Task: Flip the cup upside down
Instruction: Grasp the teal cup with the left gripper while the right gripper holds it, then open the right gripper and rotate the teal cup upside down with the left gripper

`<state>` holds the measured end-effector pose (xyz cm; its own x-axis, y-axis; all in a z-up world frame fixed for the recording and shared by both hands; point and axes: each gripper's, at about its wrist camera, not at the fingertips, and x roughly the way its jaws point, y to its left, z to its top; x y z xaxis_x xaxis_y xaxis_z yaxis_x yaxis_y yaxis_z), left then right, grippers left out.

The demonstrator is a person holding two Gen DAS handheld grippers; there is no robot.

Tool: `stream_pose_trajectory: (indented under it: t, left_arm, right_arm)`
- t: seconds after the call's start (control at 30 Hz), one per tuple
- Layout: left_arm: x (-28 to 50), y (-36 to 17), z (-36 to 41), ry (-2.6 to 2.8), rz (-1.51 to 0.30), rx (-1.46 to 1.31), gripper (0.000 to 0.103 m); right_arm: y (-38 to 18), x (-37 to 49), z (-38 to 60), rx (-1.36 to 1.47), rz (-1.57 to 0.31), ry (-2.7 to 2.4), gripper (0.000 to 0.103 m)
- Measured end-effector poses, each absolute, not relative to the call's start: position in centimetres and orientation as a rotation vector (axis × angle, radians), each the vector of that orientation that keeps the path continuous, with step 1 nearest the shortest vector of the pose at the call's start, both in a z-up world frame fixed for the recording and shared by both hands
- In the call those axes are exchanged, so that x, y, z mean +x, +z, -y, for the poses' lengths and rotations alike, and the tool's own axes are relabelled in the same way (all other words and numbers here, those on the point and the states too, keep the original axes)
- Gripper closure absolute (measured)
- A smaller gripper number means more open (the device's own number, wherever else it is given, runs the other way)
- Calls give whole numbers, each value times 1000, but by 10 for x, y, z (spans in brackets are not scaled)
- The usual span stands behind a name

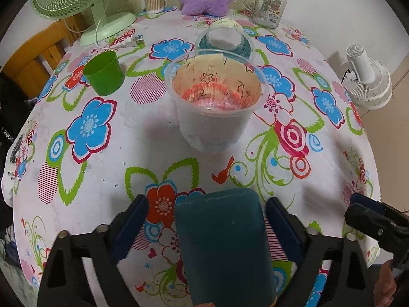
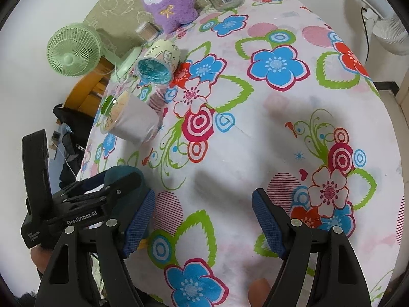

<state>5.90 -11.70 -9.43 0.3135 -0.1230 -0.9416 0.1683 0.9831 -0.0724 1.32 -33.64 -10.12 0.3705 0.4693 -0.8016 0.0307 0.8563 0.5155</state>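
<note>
In the left wrist view, the left gripper stands wide open with a dark teal cup between its fingers, not touching either pad. Ahead, a clear tub stands upright on the table, a green cup to its left. In the right wrist view, the right gripper is wide open and holds nothing. The teal cup is mostly hidden behind the left gripper.

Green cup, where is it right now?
In the left wrist view the green cup stands upright on the floral tablecloth, left of the translucent plastic cup and in front of the green fan.
</note>
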Motion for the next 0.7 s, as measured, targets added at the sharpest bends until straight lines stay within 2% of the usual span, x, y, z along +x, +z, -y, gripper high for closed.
stream_pose_trajectory:
  t: [0.17, 0.7]
  left_arm:
    - [57, -90, 117, -222, -1236, 22, 33]
    - [34, -39, 104, -220, -1094, 4, 33]
  right_arm:
    - [-103, 17, 337, 509, -1169, 290, 23]
    - [-92, 7, 324, 492, -1145, 325, 23]
